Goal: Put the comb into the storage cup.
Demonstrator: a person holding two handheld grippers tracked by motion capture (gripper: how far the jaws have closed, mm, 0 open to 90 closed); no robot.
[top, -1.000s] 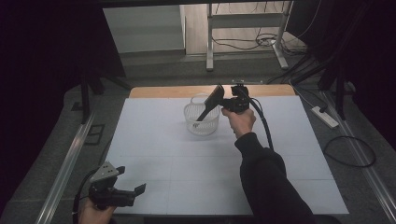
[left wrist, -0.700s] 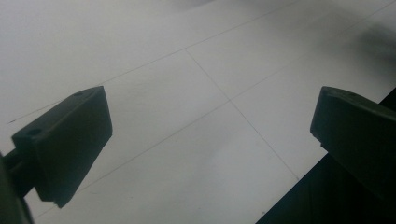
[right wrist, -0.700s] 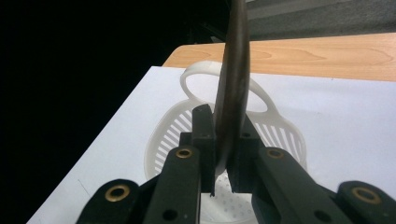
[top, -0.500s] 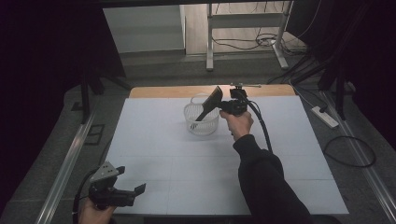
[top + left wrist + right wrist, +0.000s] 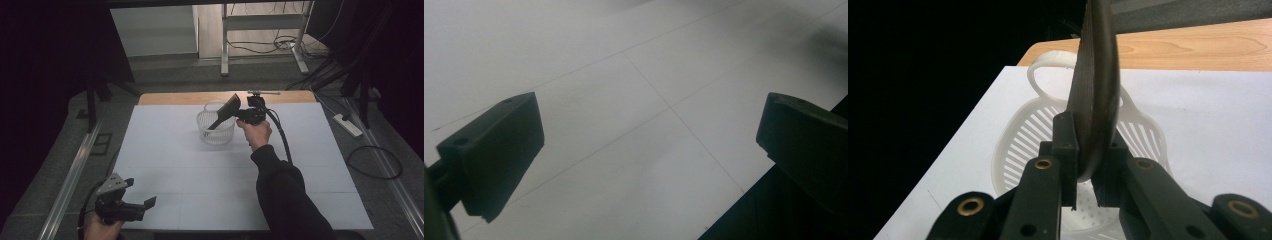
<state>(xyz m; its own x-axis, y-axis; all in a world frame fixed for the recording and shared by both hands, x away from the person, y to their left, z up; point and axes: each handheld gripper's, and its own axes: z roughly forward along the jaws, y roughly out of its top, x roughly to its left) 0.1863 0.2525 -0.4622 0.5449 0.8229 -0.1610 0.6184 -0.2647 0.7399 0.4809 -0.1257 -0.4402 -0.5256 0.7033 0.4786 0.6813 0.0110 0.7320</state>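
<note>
Pinching a dark comb [image 5: 1095, 90] over the white basket [image 5: 1018, 150], right hand-held gripper [image 5: 1085, 192].

dim room with dark surroundings, the white table [image 5: 210, 190] evenly lit, close jaws softly blurred.

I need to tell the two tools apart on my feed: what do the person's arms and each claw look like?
Both tools are black, with blocky jaws. The left claw carries a grey three-cornered plate on top. The right claw has brass-coloured rivets along its linkage, and a thick black cable trails from it. The right arm wears a dark long sleeve.
</note>
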